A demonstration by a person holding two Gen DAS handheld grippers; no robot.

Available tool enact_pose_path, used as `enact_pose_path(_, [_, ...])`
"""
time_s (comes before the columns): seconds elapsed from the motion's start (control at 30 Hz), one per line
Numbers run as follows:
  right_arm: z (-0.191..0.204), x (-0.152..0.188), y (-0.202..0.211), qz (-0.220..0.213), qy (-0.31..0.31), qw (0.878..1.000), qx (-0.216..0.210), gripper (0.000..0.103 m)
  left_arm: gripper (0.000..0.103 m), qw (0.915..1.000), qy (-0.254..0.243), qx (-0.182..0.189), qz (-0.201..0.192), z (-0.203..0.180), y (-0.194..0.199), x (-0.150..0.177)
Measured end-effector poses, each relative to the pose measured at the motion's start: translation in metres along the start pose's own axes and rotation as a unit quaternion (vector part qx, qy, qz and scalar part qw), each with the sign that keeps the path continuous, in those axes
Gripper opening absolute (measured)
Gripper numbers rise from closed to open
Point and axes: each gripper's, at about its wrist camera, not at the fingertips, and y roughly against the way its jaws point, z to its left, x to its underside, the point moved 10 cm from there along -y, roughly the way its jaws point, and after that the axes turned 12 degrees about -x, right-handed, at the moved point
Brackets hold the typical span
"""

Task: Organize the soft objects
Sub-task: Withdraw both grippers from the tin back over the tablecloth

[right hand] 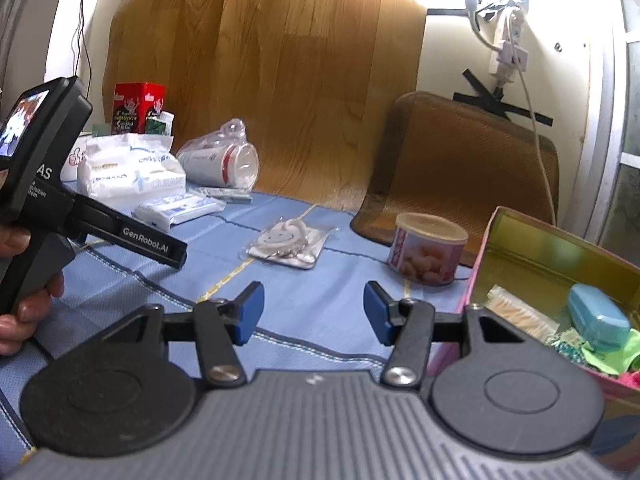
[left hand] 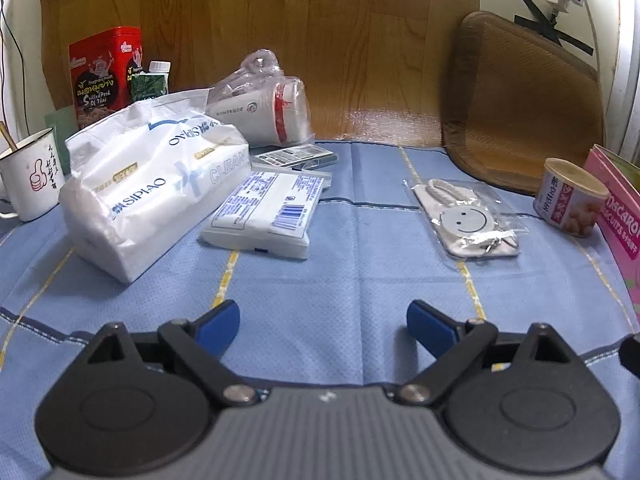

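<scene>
Both hand-held grippers, left [left hand: 323, 322] and right [right hand: 314, 312], hover released over a blue cloth [left hand: 340, 280]. A large tissue pack [left hand: 156, 184] lies on it, a flat tissue packet [left hand: 268, 210] just beside the pack, the pink box [right hand: 560, 280] well apart.

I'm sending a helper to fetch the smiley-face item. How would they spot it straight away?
Start from the blue quilted cloth covering the table. Near its middle, left of the short round pink-labelled tin, a clear plastic sleeve holding a flat white smiley-face item lies alone. Unlike the white tissue packs on the left, it shows a round grinning face and a white cord loop.
</scene>
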Motion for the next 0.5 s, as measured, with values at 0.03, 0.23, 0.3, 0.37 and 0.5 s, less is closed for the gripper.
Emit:
enact_pose_path(0.03, [0.000,0.001,-0.001,0.002,-0.001,1.000,-0.001,0.058,0.095,1.0000,-0.001,0.000,0.000,0.000,0.000,0.000])
enact_pose_path(0.23, [0.000,0.008,-0.010,0.016,-0.009,1.000,-0.005,0.058,0.096,1.0000,0.000,0.003,-0.002,-0.001,0.000,0.000])
enact_pose_path(0.3, [-0.001,0.011,-0.014,0.022,-0.011,1.000,-0.007,0.058,0.096,1.0000,0.000,0.004,-0.002,-0.001,0.000,0.000])
enact_pose_path(0.37, [0.000,0.016,-0.016,0.030,-0.015,0.999,-0.009,0.058,0.097,1.0000,0.002,0.007,-0.003,-0.001,0.000,0.000])
enact_pose_path(0.5, [-0.001,0.017,-0.018,0.033,-0.021,0.999,-0.019,0.058,0.097,0.9999,0.009,0.013,-0.005,0.001,0.002,0.000])
